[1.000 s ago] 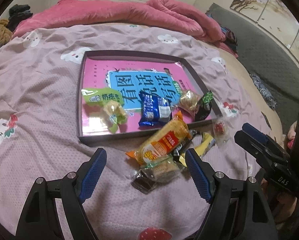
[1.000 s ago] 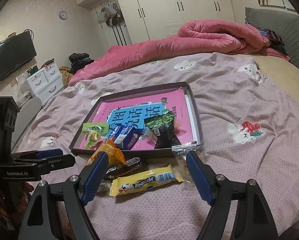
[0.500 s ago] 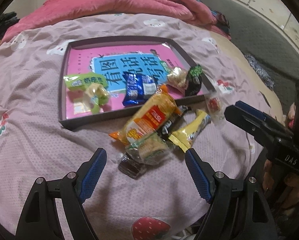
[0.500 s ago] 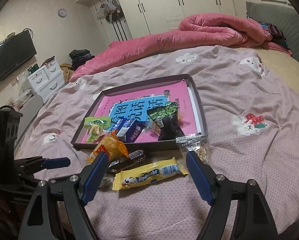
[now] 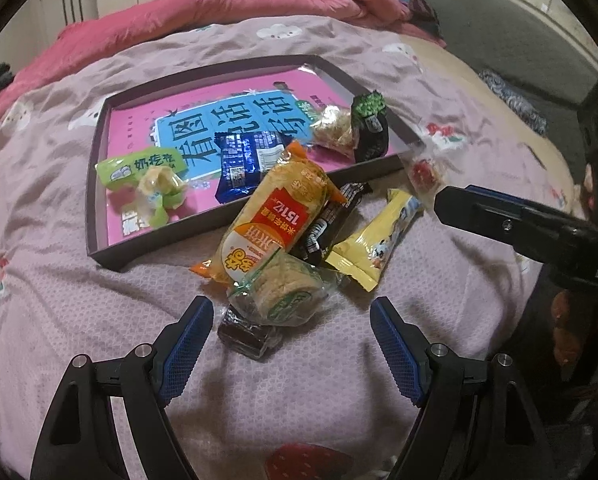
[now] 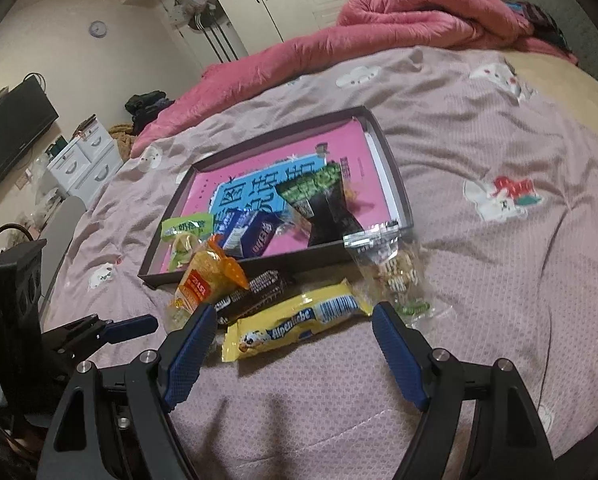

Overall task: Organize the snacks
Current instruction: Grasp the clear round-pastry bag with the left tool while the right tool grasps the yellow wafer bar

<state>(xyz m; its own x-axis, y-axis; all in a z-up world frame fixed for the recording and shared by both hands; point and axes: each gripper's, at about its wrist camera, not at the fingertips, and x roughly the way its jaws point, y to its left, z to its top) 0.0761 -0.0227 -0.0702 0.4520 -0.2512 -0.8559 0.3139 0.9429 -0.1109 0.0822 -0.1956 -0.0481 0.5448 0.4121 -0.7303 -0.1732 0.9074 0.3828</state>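
A bedroom with white wardrobes, a wall-mounted television (image 6: 9, 128) and a crumpled pink quilt (image 6: 399, 28) frames a bed spread with a mauve cartoon-print sheet (image 5: 39, 300), on which a shallow dark tray (image 5: 95, 200) lies with a pink-and-blue book (image 5: 235, 120) as its floor. Inside the tray sit a green packet (image 5: 139, 166), a blue wrapped snack (image 5: 247, 160) and a black-and-green packet (image 5: 369, 128), the last close to the right-hand wall. Just outside the tray's near wall lies a loose pile: an orange cracker pack (image 5: 275, 220) with its long axis running from the sheet up onto the tray's near rim, its far end over the rim; a dark chocolate bar (image 5: 327, 224) beside it on the same slant; and a yellow Alpenliebe bar (image 6: 295, 322), which in the right wrist view lies almost crosswise, its left end nearer the camera and its right end angled away. A round clear-wrapped biscuit pack (image 5: 283, 294) rests against the orange pack's near end, with a small dark square sweet (image 5: 247, 334) touching it in front. A clear bag of pale sweets (image 6: 395, 268) stands off to the right, by the tray's corner. The left gripper (image 5: 291, 332) hangs with its jaws spread wide and empty, the biscuit pack and dark sweet lying between its blue pads (image 5: 187, 344). The right gripper (image 6: 291, 340) is likewise wide and empty, poised just short of the yellow bar.
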